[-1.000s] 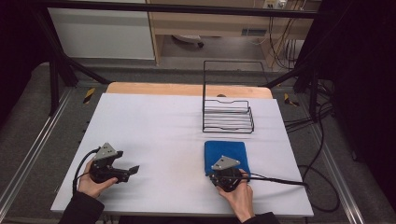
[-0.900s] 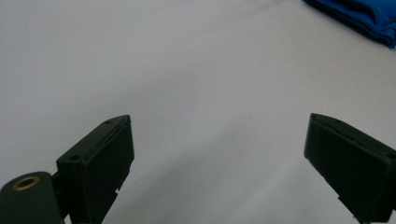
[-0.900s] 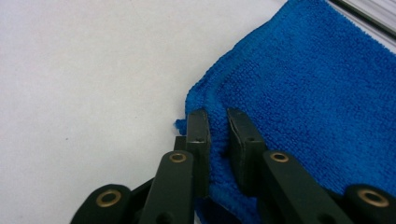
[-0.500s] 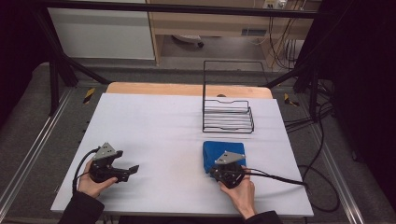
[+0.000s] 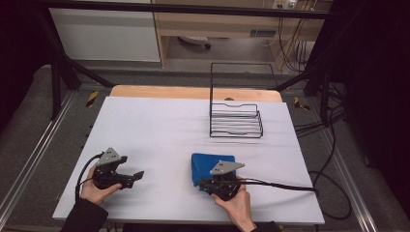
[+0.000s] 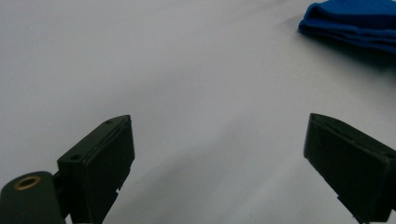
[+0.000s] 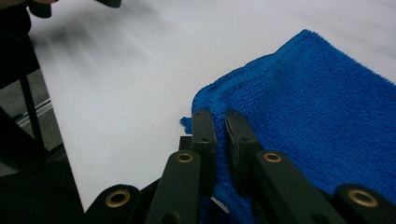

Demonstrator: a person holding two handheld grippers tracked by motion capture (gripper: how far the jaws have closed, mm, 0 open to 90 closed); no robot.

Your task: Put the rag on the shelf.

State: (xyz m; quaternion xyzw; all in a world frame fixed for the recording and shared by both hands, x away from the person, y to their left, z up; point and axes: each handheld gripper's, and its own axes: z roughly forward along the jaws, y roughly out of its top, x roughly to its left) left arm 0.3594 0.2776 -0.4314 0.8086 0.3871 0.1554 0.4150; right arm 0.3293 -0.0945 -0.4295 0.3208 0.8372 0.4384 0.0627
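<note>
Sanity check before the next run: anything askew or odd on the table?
Nothing damaged or spilled. The folded blue towel has its near corner pinched in the right tongs; wire rack stands upright; left tongs are open over bare table.

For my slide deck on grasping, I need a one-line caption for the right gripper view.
Right tongs shut on the near corner of a folded blue towel lying on the white table.

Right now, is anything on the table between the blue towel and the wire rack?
Nothing visible. The right gripper is shut on the blue towel's near edge, and only bare white table lies between the towel and the wire rack farther back. The left gripper sits open, well off to the side.
</note>
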